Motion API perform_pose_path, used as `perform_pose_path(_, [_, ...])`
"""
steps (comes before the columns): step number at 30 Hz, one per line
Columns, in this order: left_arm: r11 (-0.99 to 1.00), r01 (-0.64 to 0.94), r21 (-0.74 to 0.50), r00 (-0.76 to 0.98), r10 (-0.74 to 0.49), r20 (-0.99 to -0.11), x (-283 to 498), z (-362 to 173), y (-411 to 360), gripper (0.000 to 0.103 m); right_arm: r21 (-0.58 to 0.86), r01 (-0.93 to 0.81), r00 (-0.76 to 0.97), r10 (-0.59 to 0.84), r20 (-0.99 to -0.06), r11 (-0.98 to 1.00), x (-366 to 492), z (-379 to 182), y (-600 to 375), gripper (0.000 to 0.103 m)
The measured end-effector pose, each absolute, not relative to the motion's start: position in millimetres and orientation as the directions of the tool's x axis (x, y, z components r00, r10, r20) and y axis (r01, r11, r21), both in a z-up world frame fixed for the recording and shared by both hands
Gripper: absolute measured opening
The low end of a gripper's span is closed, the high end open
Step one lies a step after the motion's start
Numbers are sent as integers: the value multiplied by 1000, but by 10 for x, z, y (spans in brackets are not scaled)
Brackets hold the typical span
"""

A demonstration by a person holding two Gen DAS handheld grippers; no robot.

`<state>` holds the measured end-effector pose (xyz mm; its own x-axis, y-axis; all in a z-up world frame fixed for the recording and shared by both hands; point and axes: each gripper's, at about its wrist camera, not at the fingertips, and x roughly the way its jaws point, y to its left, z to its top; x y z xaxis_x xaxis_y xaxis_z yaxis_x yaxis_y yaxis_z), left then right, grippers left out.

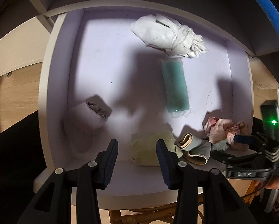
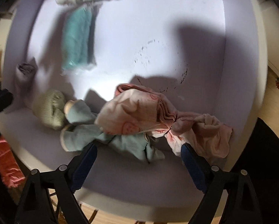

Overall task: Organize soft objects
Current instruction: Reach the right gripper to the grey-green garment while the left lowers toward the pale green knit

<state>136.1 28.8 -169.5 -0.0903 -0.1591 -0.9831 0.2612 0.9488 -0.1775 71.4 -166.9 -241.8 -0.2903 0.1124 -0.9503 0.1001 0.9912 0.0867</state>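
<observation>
1. Drawer [image 1: 55, 85]: open, white interior, holding all the soft items.
2. Left gripper [image 1: 137, 149]: jaws wide, empty, above the yellow-green knit roll [image 1: 147, 149] at the front edge.
3. Right gripper [image 2: 137, 149]: jaws wide, empty, straddling the grey-green garment [image 2: 120, 141] and pink cloth [image 2: 139, 112] at the front right.
4. Teal roll [image 1: 175, 87] and white bundle [image 1: 167, 35]: toward the rear.

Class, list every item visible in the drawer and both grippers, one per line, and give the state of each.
drawer: pulled open.
white cloth: bunched and knotted, at the back.
green roll: rolled, in a clear wrapper.
grey sock: rolled, by the left wall.
yellow-green cloth: rolled, at the front.
blue-grey garment: crumpled.
pink garment: crumpled, overlapping the blue-grey one.
left gripper: jaws open, empty.
right gripper: jaws open, empty.
</observation>
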Motion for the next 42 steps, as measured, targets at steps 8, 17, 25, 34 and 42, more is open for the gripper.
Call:
perform_pose_path(8, [942,288,-175,-110,-149,-983,1321,-1730,232,43,59,103,-222,81,-972,993,899,-2628,-1645,92])
perform_pose_path(17, [944,286,-165,-136,-130,-982,1294,-1850,174,43,104,184,-25,110,-994,977,1155,-2142,-1953,89])
perform_pose_path(25, [944,293,-152,-186,-100,-977,1206,-2036,153,43,197,100,-104,207,-973,975,845,-2245,-1907,68])
perform_pose_path(34, [964,210,-166,-203,-123,-971,1221,-2109,332,43,79,-245,-159,40,-986,966,826,-2456,-1371,45])
perform_pose_path(42, [960,228,-162,-206,-115,-972,1242,-2105,261,43,64,-302,-181,9,-984,951,777,-2684,-1288,48])
